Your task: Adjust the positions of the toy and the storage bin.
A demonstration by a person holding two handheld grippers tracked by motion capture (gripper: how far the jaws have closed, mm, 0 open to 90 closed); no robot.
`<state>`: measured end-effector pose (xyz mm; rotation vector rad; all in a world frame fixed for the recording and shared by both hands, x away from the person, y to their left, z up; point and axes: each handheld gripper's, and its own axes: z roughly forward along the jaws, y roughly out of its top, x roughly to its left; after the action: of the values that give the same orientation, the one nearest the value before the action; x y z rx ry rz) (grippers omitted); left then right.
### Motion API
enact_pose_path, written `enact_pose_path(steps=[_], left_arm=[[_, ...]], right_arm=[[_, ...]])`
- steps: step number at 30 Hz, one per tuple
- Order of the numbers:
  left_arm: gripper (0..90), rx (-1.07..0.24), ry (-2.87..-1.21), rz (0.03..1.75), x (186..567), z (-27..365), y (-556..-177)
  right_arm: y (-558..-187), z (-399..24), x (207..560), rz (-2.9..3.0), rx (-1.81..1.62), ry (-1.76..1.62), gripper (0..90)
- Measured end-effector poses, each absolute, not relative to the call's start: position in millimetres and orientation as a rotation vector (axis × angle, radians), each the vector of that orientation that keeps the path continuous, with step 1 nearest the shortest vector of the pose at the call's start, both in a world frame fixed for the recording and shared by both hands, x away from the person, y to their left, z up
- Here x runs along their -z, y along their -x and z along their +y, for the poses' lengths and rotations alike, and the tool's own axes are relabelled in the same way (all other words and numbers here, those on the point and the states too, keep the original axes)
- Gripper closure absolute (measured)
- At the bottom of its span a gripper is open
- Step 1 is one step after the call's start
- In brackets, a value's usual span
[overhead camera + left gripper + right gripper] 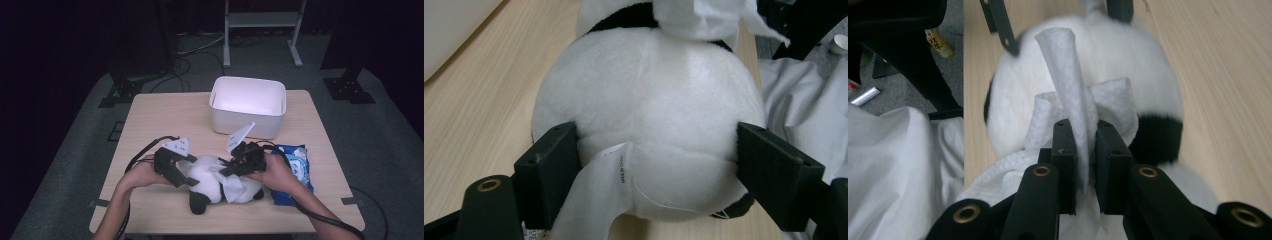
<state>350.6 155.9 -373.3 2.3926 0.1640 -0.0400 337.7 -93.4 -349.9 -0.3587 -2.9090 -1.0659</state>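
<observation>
A white and black plush toy [210, 182] lies on the wooden table [165, 115] near its front edge. My left gripper [185, 179] holds the toy's round white body [649, 100] from the left, with one jaw pressed into each side of it, just above the sewn-in label [599, 195]. My right gripper [225, 171] comes from the right, over the toy. It [1083, 135] is shut on a white wipe [1068, 75], which sticks up in a strip between the pads and lies bunched on the toy [1143, 65]. Part of the wipe [234, 189] drapes over the toy's front.
A white bin [240, 122] stands open behind the toy at the table's far middle. A blue packet of wipes [297, 160] lies under the person's right hand at the right. White cloth [893, 165] hangs past the table's near edge.
</observation>
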Motion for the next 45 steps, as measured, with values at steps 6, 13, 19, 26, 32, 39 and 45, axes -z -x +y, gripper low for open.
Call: enact_pose_path(steps=[6, 13, 19, 26, 32, 39, 45], left_arm=[[19.2, 0.044, -2.390, 0.170, 375, 157, -351], [19.2, 0.044, -2.389, 0.169, 375, 158, -351], [19.3, 0.039, -2.394, 0.161, 376, 158, -352], [19.3, 0.044, -2.398, 0.162, 376, 159, -354], [19.3, 0.045, -2.397, 0.170, 376, 159, -354], [19.3, 0.044, -2.394, 0.167, 376, 159, -354], [19.2, 0.044, -2.392, 0.170, 377, 159, -354]], right_arm=[[-345, -69, 346, -2.935, 1.042, 0.311, 80.3], [-357, -76, 344, -2.954, 1.028, 0.365, 80.3], [-368, -96, 350, -2.951, 1.017, 0.460, 80.2], [-372, -119, 354, -2.944, 1.023, 0.539, 80.1], [-371, -141, 354, -2.949, 1.015, 0.591, 80.0], [-368, -162, 360, -2.922, 1.028, 0.679, 79.9], [-360, -186, 367, -2.886, 1.068, 0.750, 79.8]])
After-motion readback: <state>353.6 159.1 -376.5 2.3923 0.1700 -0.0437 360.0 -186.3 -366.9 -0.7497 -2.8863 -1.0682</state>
